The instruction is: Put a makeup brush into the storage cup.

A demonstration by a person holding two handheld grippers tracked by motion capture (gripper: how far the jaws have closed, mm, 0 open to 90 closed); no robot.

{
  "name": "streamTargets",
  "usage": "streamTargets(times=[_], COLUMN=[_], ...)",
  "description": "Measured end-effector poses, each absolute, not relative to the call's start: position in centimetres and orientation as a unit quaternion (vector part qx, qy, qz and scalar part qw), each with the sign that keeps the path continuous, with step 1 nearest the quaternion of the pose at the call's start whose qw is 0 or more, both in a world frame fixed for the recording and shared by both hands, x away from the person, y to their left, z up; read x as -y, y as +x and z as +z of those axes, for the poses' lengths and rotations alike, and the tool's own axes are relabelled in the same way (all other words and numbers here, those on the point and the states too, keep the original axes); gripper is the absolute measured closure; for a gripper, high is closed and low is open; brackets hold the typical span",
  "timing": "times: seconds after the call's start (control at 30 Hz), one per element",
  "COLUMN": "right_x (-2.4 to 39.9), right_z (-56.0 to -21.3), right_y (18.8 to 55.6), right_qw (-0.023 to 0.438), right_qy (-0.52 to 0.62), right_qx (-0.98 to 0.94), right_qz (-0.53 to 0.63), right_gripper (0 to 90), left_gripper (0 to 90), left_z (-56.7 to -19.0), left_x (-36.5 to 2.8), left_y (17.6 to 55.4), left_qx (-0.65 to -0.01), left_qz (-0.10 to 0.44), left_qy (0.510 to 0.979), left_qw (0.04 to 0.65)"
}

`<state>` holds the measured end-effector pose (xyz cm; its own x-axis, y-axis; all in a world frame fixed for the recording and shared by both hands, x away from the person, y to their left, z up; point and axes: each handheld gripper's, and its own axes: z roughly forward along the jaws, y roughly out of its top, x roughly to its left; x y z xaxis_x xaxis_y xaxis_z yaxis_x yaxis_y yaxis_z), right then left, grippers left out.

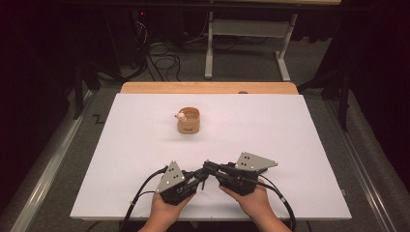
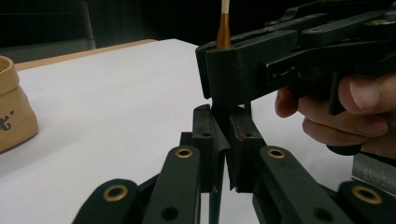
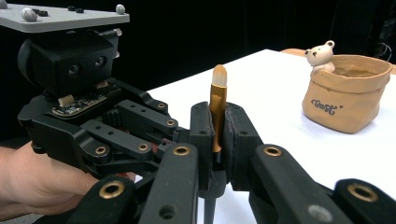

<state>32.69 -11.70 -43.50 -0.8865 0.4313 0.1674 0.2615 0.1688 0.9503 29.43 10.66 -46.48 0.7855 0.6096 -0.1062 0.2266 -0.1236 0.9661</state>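
The right gripper (image 3: 218, 140) holds a small makeup brush (image 3: 217, 107) upright, jaws squeezed on its gold part. The left gripper (image 2: 223, 149) jaws pinch the dark handle below. One should let go slowly, so the brush stays straight over the bench (image 1: 145, 145), well apart from the bear pot (image 1: 188, 121).

High view: I look from above the near edge, forward and down over the whole desk (image 1: 145, 145).
Tool views: low, very close, each facing the other tool.
Shared: the pot (image 1: 188, 120), centre above, left edge (image 2: 14, 107), upper right (image 3: 348, 91).
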Motion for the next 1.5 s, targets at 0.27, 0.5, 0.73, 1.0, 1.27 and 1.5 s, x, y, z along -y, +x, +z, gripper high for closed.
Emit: streamTargets(times=[0.27, 0.5, 0.73, 1.0, 1.27, 1.5], right_x=[11.7, 11.8, 11.9, 12.1, 12.5, 13.1], right_z=[-43.5, -43.4, -43.3, -43.1, -42.8, -42.7], right_y=[32.7, 32.7, 32.8, 32.8, 32.7, 32.9], right_qw=[0.067, 0.062, 0.064, 0.07, 0.083, 0.091], right_qy=[0.229, 0.233, 0.234, 0.235, 0.234, 0.239], right_qx=[-0.759, -0.756, -0.754, -0.75, -0.748, -0.749], right_qz=[0.605, 0.609, 0.611, 0.614, 0.615, 0.612], right_gripper=[81.4, 73.1, 64.4, 56.8, 54.4, 50.4], left_gripper=[83.1, 83.1, 83.1, 83.1, 83.1, 83.1], left_z=[-46.5, -46.4, -46.4, -46.3, -46.4, -46.1], left_x=[-10.7, -10.7, -10.8, -11.1, -11.7, -12.2], left_y=[29.4, 29.4, 29.4, 29.5, 29.7, 29.8], left_qx=[-0.286, -0.286, -0.286, -0.289, -0.297, -0.301], left_qz=[0.163, 0.164, 0.166, 0.169, 0.174, 0.18], left_qy=[0.732, 0.731, 0.73, 0.729, 0.725, 0.719], left_qw=[0.597, 0.597, 0.597, 0.597, 0.596, 0.601])
